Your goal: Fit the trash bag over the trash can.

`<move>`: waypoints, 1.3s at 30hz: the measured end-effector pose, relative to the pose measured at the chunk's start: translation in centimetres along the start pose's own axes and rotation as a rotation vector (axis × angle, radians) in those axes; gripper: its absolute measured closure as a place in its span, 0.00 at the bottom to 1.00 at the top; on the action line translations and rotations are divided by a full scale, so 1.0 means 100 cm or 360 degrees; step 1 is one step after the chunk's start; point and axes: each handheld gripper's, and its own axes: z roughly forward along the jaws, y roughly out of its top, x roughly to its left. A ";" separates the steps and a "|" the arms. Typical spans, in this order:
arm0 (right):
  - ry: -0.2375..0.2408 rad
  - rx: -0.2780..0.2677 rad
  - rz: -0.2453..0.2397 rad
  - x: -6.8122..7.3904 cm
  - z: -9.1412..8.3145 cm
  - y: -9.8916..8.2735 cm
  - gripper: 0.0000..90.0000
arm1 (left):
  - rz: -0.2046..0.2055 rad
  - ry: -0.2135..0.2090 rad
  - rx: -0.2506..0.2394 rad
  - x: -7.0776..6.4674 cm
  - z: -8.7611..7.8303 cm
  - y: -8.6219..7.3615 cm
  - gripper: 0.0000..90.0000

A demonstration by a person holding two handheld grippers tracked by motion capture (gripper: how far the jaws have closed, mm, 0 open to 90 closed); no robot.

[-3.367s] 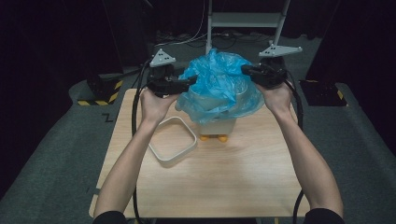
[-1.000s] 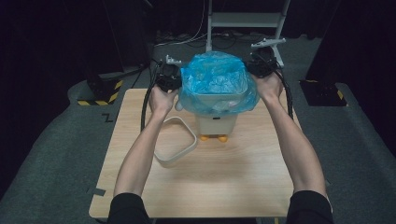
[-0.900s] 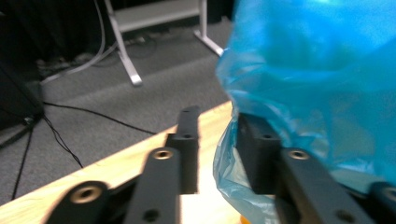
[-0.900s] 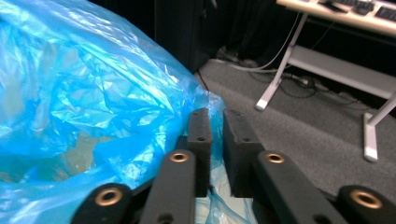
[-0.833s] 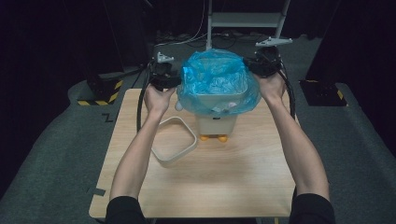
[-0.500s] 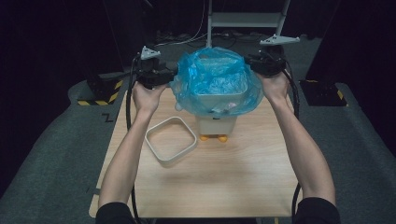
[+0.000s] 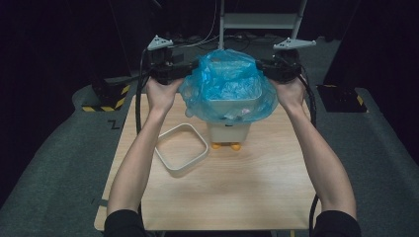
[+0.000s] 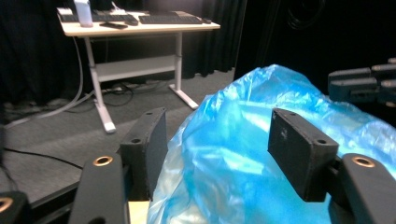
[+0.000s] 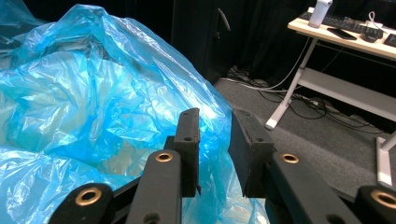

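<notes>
Blue plastic bag (image 7: 228,86) now drapes over the rim of the white bin (image 7: 231,129) at the table's (image 7: 237,197) far middle; earlier it was stretched above. Left gripper (image 7: 190,69) has just been opening, jaws apart around the film without pressing. Right gripper (image 7: 261,69) has eased slightly open, film between its pads. One bag, one bin, one white square frame (image 7: 181,148), two grippers.

The thin, translucent blue plastic bag (image 7: 228,86) is crinkled and glossy, catching light along its folds, and it drapes over a smooth, matt cream plastic bin (image 7: 228,129). Beside it lies a cream rounded-square plastic ring (image 7: 181,148), equally smooth, on the pale, matt wood-grain counter (image 7: 237,187). The floor is rough grey carpet (image 7: 59,163).
</notes>
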 end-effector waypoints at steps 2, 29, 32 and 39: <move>0.0000 0.0000 -0.0002 0.000 -0.001 0.000 0.81 | -0.0034 -0.0012 0.0030 0.002 0.007 0.002 0.41; 0.0071 0.0005 0.0051 -0.019 0.016 -0.006 1.00 | -0.0006 -0.0016 0.0176 0.010 0.048 -0.012 0.99; 0.0044 0.0007 0.0033 -0.019 0.018 -0.004 1.00 | -0.0057 -0.0014 0.0169 0.016 0.049 -0.012 0.99; -0.0009 0.0070 -0.0004 -0.018 0.031 -0.006 1.00 | -0.0107 0.0029 0.0232 0.025 0.062 -0.019 1.00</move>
